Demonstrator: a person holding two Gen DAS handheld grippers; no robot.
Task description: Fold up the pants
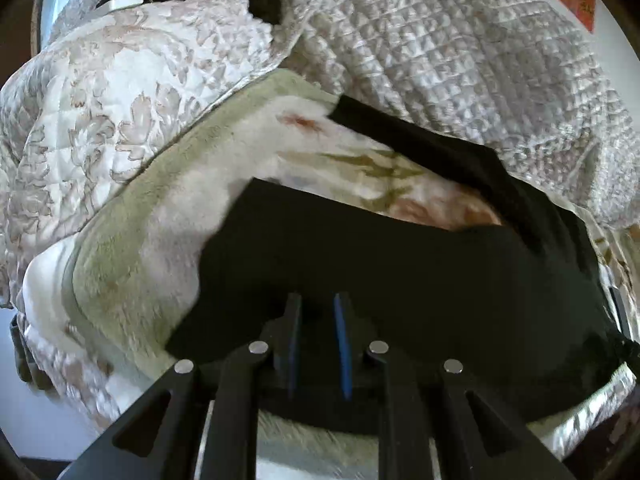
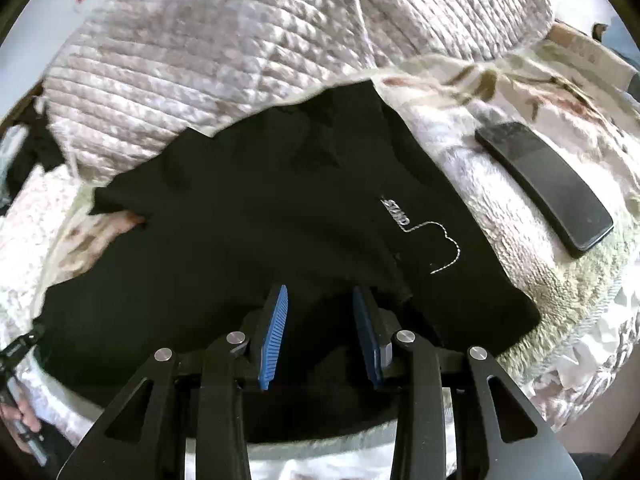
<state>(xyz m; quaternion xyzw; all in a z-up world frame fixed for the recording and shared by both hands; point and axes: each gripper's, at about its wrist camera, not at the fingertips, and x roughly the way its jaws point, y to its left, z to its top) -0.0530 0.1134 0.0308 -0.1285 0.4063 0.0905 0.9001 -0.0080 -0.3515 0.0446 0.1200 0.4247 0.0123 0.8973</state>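
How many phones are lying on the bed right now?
1. A dark phone lies flat on the fluffy floral blanket, just right of the black pants in the right wrist view. Others may be hidden under the quilts.

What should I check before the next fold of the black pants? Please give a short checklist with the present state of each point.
1. Left gripper holds the black pants: cannot tell; the jaws are narrow with dark cloth around them, but the pads show a gap.
2. Right gripper holds the cloth: cannot tell; the jaws stand apart over the pants.
3. Pants lie flat: not ok; one leg splays away and wrinkles show.
4. Phone clear of the pants: ok; it lies beside them on the fleece blanket.
5. Quilted bedspread off the pants: cannot tell.
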